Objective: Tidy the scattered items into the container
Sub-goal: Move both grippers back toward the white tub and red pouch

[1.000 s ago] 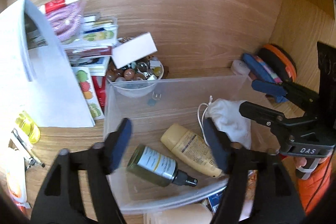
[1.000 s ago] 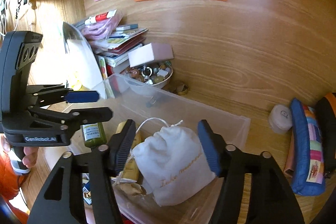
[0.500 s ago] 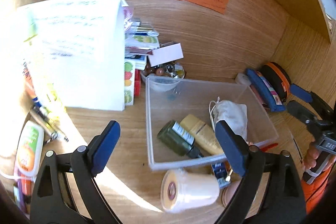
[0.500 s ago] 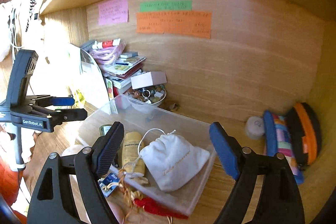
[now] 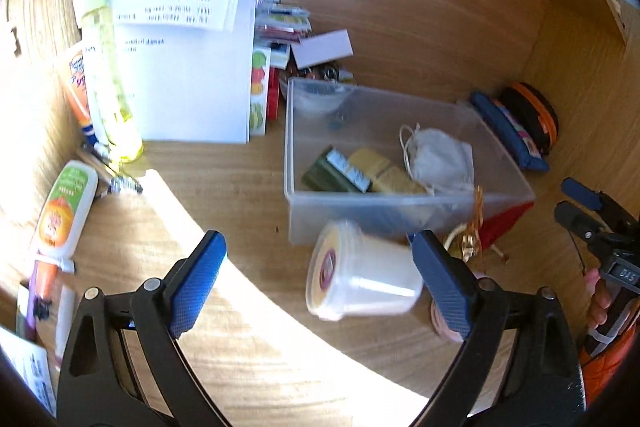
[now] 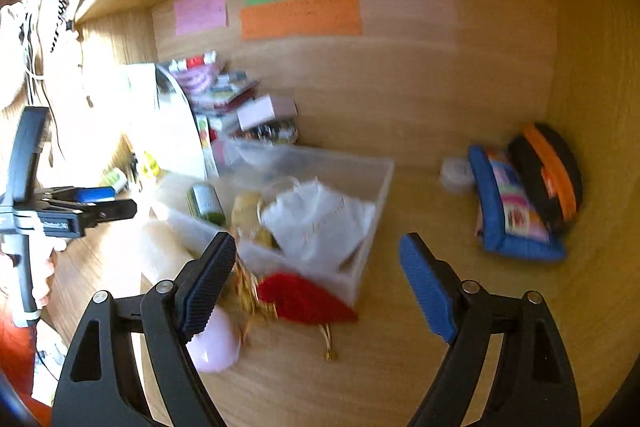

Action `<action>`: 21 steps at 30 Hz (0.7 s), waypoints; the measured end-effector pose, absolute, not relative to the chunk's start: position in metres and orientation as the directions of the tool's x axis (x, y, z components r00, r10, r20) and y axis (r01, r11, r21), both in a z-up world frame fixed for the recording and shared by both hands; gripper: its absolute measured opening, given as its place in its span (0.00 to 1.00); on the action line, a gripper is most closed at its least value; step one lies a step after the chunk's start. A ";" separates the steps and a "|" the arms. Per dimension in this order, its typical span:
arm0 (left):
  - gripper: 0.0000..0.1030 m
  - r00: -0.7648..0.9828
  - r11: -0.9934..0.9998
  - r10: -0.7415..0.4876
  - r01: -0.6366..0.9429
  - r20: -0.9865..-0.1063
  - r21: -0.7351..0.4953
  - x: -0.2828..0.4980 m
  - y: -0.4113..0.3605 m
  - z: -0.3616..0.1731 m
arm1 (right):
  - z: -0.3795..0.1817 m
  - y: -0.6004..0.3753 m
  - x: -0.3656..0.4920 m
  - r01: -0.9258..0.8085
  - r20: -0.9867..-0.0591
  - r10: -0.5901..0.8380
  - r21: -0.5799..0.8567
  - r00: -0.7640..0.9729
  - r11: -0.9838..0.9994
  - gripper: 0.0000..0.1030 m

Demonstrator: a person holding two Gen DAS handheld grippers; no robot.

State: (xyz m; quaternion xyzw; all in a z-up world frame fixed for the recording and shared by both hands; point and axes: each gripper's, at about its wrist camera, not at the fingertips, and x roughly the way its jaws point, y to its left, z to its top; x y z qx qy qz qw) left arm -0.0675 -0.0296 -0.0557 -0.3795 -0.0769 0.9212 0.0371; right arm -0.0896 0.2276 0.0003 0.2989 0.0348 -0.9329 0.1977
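A clear plastic bin [image 5: 400, 215] [image 6: 360, 279] sits on the wooden desk. It holds a green bottle [image 5: 332, 173], a yellow tube [image 5: 380, 169] and a white drawstring pouch [image 5: 440, 155] [image 6: 320, 223]. A white lidded tub [image 5: 360, 273] lies on its side in front of the bin. A red pouch [image 6: 304, 301] with gold cord and a pink object [image 6: 214, 345] lie beside it. My left gripper [image 5: 316, 283] is open and empty, just short of the tub. My right gripper [image 6: 316, 283] is open and empty above the red pouch.
A white paper stand [image 5: 180, 59], stacked booklets and a bowl of trinkets [image 5: 324, 75] stand behind the bin. Bottles and tubes [image 5: 64, 207] lie at the left. Blue and orange pouches [image 6: 520, 199] and a small white jar [image 6: 456, 173] sit at the right wall.
Both grippers have pulled back and up from over the bin and opened wider. The tub, red pouch and pink object in front of the bin have come into view.
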 end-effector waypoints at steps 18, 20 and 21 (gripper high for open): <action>0.92 -0.642 -0.994 0.105 -0.038 -0.759 -0.106 -0.060 -0.006 -0.099 | -0.065 0.211 -0.125 0.371 -0.742 -0.304 0.080 -0.598 -0.925 0.79; 0.93 -0.642 -0.993 0.113 -0.044 -0.758 -0.111 -0.062 -0.005 -0.099 | -0.068 0.209 -0.127 0.373 -0.747 -0.305 0.082 -0.591 -0.924 0.79; 0.93 -0.642 -0.993 0.114 -0.044 -0.758 -0.112 -0.063 -0.005 -0.099 | -0.070 0.208 -0.129 0.376 -0.747 -0.308 0.085 -0.588 -0.923 0.79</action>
